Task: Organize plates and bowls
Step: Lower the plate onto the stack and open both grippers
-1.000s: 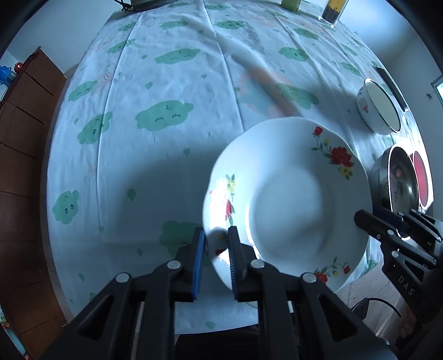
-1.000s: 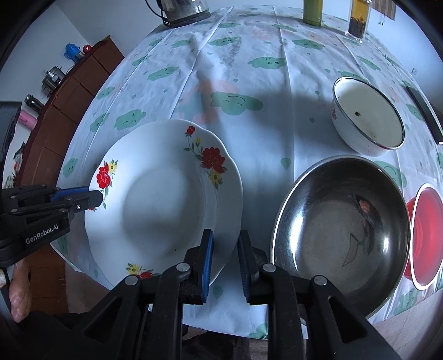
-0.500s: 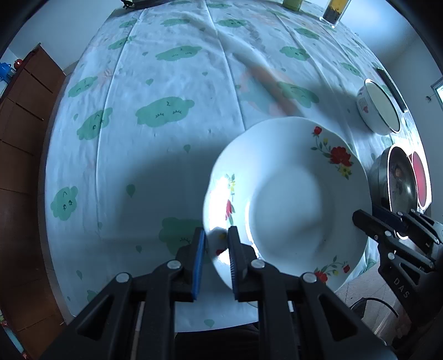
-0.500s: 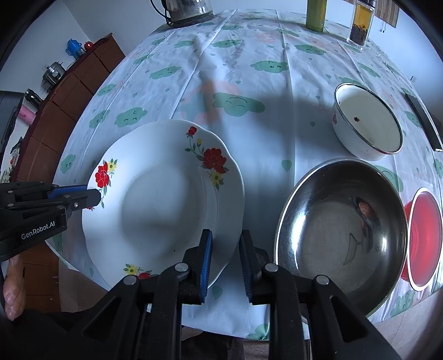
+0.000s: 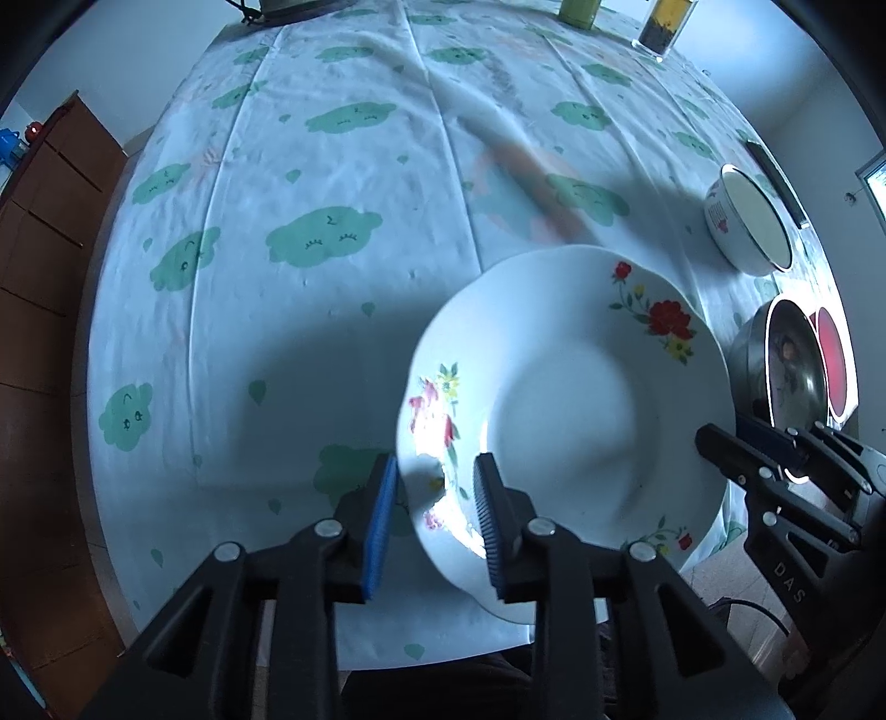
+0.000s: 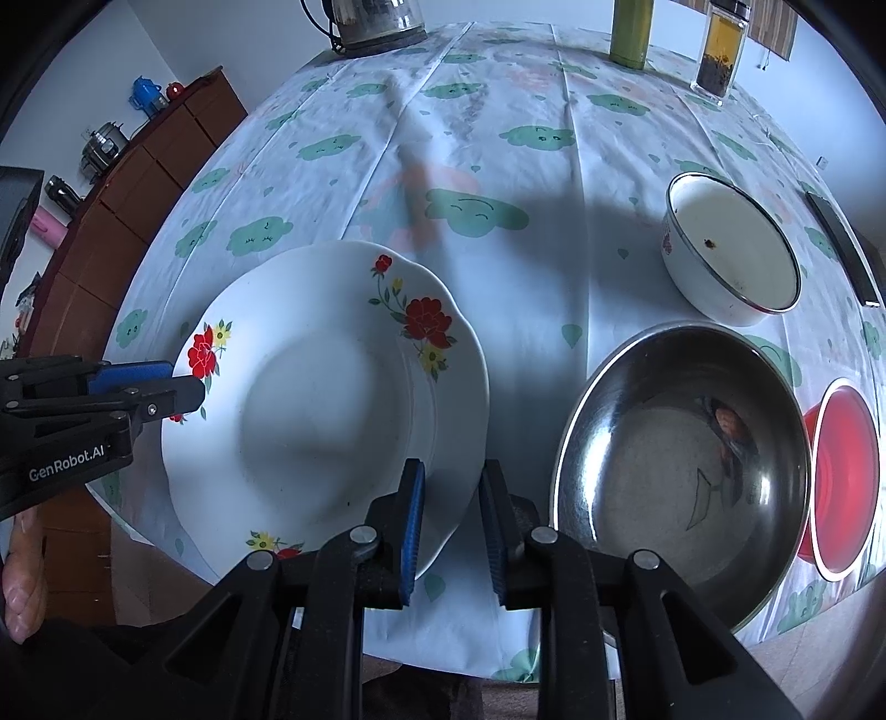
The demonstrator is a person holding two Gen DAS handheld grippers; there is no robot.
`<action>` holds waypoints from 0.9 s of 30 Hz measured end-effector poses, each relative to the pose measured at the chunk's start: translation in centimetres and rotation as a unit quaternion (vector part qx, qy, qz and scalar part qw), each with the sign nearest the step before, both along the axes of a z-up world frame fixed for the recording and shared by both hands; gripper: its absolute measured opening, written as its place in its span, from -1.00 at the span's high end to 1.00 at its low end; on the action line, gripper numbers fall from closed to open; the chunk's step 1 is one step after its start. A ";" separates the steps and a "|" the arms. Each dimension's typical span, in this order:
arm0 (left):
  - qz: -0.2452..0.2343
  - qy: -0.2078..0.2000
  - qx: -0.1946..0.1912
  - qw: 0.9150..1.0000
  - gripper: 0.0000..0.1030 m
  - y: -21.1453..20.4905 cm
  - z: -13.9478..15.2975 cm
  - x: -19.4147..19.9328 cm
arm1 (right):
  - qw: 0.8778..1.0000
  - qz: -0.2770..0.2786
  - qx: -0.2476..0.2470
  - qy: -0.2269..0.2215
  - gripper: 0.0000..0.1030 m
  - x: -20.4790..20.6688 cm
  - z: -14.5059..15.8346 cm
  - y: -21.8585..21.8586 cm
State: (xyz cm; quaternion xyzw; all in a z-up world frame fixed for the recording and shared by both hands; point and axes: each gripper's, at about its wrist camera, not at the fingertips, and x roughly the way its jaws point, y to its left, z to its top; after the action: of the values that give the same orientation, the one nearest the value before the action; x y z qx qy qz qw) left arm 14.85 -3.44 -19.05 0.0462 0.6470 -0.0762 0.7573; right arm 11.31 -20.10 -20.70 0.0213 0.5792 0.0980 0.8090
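A white plate with red flowers (image 5: 570, 410) (image 6: 326, 404) is held over the near edge of the table. My left gripper (image 5: 432, 509) is shut on its left rim; it also shows in the right wrist view (image 6: 183, 387). My right gripper (image 6: 448, 520) is shut on its right rim; it also shows in the left wrist view (image 5: 720, 448). A steel bowl (image 6: 681, 459) sits just right of the plate. A red bowl (image 6: 847, 471) is further right. A white enamel bowl (image 6: 731, 255) stands behind them.
The table (image 6: 498, 138) has a cloud-print cloth. At the far edge stand a kettle (image 6: 376, 22), a green bottle (image 6: 631, 27) and a glass jar (image 6: 720, 50). A dark phone (image 6: 841, 249) lies at the right. A wooden cabinet (image 6: 138, 183) stands at the left.
Both grippers and the plate have shifted slightly away from the table's near edge side; the hold on the plate is unchanged.
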 end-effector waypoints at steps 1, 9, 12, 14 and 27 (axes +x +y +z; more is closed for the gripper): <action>0.001 0.001 0.000 1.000 0.34 0.1 0.0 0.1 | 1.000 0.001 -0.004 -0.004 0.55 0.0 0.1 0.0; 0.009 0.000 -0.002 1.000 -0.08 0.5 -0.1 0.3 | 1.000 -0.003 0.014 -0.006 0.36 0.1 0.4 -0.2; 0.015 -0.001 -0.003 1.000 -0.15 0.7 -0.1 0.5 | 1.000 0.003 0.019 -0.020 0.20 0.0 1.0 0.0; 0.017 -0.001 -0.003 1.000 -0.15 0.7 -0.1 0.5 | 0.999 0.006 0.019 -0.026 0.20 0.0 1.4 0.1; 0.026 -0.015 0.001 1.000 -0.19 1.0 0.4 0.7 | 0.999 0.014 0.027 -0.036 0.19 -0.1 1.9 0.2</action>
State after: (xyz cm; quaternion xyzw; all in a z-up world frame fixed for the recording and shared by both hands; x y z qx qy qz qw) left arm 15.53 -2.49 -18.61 0.0314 0.6363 -0.0547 0.7689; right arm 11.16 -19.92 -18.79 0.0311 0.5474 0.1258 0.8268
